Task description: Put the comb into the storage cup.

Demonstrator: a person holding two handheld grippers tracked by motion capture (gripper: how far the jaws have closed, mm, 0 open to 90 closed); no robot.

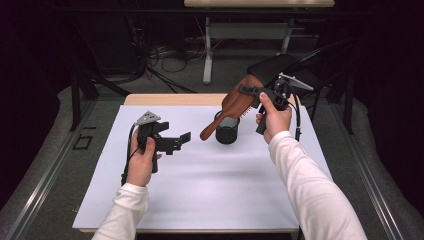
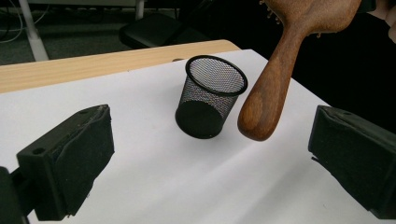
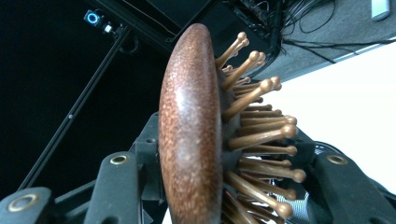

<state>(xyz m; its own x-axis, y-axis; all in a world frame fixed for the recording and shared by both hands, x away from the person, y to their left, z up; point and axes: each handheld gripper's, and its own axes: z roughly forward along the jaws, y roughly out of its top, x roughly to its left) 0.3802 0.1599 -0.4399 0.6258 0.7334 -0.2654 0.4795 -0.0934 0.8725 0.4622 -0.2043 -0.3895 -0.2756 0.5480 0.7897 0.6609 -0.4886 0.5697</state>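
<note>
A brown wooden hairbrush [image 1: 235,102] hangs tilted in the air, its head clamped in my right gripper [image 1: 246,93], which is shut on it. The handle slopes down to the left and ends beside the rim of a black mesh cup [image 1: 227,129], outside it. In the right gripper view the hairbrush [image 3: 191,130] stands edge-on between the jaws, its bristles facing right. My left gripper [image 1: 181,141] hovers left of the cup, open and holding nothing. The left gripper view looks between the wide jaws at the cup [image 2: 212,95] and the brush handle [image 2: 268,98].
A white sheet [image 1: 200,190] covers the wooden table [image 1: 170,99]; the cup stands upright near its far middle. Behind the table are a dark chair [image 1: 280,67], cables on the floor and the legs of another table [image 1: 207,50].
</note>
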